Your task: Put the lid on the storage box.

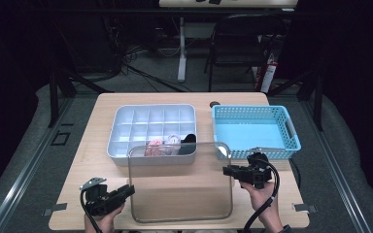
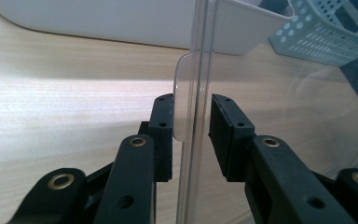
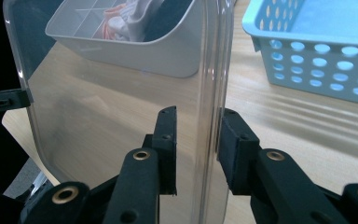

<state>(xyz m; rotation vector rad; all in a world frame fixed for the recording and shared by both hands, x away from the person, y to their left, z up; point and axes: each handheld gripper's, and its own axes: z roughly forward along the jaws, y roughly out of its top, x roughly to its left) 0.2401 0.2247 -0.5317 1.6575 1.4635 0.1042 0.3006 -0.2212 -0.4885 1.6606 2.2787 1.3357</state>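
A clear plastic lid (image 1: 179, 179) with rounded corners hangs above the front half of the wooden table (image 1: 92, 160), its far edge raised over the grey tray. My left gripper (image 1: 130, 190) is shut on the lid's left rim, and my right gripper (image 1: 227, 171) is shut on its right rim. In the left gripper view the lid (image 2: 270, 102) stands edge-on between the black jaws of the left gripper (image 2: 192, 100). In the right gripper view the right gripper (image 3: 198, 114) clamps the rim of the lid (image 3: 112, 102), and the left gripper (image 3: 4, 100) shows through it at far left.
A grey compartment tray (image 1: 112, 141) sits at the back centre, with pink and white items (image 1: 154, 148) and a black one (image 1: 189, 141) in its front cells. To its right stands a blue perforated basket (image 1: 291, 131). A folding chair (image 1: 238, 43) is beyond the table.
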